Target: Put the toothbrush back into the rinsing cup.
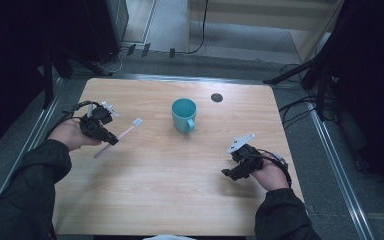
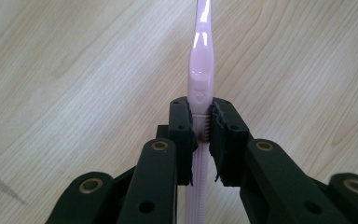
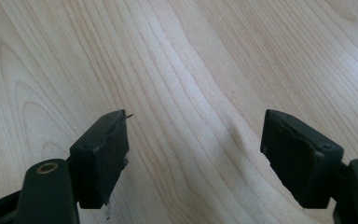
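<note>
Pink toothbrush point(image 2: 200, 70) pinched mid-handle by left claw point(image 1: 111, 141), held over surface point(image 1: 170, 190), left of teal cup point(image 1: 184, 114). Right claw point(image 3: 193, 154) spread, nothing held. Risk: rim clipped, cup toppled if brush angled badly.

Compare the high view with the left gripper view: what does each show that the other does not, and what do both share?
High view alone: the teal mug standing near the table's middle, the open right tool, and the toothbrush's bristled head pointing towards the mug. Left gripper view alone: the ridged pads pressing on the handle from both sides. Both: the pink toothbrush clamped in the left tool over the wooden table.
</note>
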### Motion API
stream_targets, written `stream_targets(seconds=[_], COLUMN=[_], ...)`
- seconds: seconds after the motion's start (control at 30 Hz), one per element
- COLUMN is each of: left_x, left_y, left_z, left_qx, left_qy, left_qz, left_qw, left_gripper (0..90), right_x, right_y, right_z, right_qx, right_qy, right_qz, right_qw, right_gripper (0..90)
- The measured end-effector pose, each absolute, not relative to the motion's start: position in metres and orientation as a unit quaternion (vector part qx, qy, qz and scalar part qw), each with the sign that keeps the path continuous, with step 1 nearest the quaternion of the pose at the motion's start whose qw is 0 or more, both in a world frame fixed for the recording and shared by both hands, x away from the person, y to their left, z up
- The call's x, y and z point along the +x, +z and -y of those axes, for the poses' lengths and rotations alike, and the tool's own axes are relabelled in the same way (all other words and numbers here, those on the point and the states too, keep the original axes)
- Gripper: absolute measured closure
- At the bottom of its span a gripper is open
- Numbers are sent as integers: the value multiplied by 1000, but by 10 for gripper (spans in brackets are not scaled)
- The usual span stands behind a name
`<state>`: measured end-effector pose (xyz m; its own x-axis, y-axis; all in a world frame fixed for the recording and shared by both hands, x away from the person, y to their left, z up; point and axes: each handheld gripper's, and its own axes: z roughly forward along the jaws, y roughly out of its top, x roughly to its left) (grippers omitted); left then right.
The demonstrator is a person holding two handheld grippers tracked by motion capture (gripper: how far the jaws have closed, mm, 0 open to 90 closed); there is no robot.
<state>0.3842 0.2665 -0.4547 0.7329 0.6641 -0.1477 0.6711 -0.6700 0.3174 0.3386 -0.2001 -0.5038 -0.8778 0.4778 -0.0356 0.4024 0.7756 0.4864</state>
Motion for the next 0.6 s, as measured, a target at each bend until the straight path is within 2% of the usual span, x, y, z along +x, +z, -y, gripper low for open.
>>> stream_targets(seconds=[0.6], left_x=[377], left_y=[-447], left_z=[-260], left_qx=[865], left_qy=[11], left_qz=[-410], left_qw=[291], left_gripper=[792], right_x=[338], right_y=[-504], right_z=[200], right_qx=[233], right_qy=[239], right_qz=[-939], right_qw=[80], right_gripper=[238])
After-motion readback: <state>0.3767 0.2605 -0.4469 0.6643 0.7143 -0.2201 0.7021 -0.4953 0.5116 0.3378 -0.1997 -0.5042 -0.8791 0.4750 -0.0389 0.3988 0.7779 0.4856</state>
